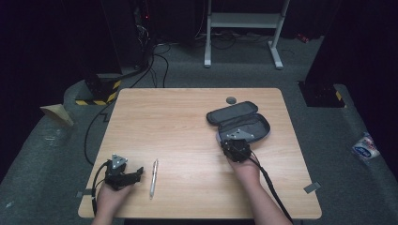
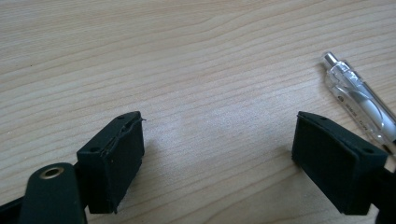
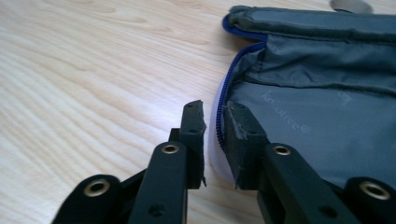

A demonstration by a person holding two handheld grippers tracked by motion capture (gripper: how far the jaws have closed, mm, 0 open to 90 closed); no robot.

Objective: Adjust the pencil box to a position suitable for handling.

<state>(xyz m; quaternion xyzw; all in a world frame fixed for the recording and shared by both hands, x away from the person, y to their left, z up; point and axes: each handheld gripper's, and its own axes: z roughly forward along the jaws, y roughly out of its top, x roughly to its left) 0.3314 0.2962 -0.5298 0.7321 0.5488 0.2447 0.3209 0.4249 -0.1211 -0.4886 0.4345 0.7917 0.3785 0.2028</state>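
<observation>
Nearly together on the right gripper point(image 3: 214, 140), jaws pinching the near rim of the open grey fabric pencil case with blue zipper point(image 3: 317, 107), one pad outside against the pale edge, the other inside on the lining; a thin gap between the pads, so seemingly clamped on the rim only, not on anything inside. Probably held so to keep the soft case from sliding and to keep its mouth open for something to go in

Wide apart on the left gripper point(image 2: 217, 154), jaws empty, resting low over bare wood. Just beside the one jaw, the clear plastic ballpoint pen with silver tip point(image 2: 357, 100), lying flat, apart from the pad, not yet between the jaws. Opened this wide probably to take the pen across its thin body

From above: left gripper point(image 1: 123, 174) near the front left corner of the light wooden table point(image 1: 187, 112), pen point(image 1: 153, 178) just right of it, pointing roughly away from the person. Right gripper point(image 1: 237, 149) at the near edge of the case point(image 1: 241, 123), lid point(image 1: 232, 112) folded back toward the far side. Pen and case well apart, so likely a carry across the table to come

Small grey round disc point(image 1: 231, 100) behind the case, near the far edge, untouched
</observation>
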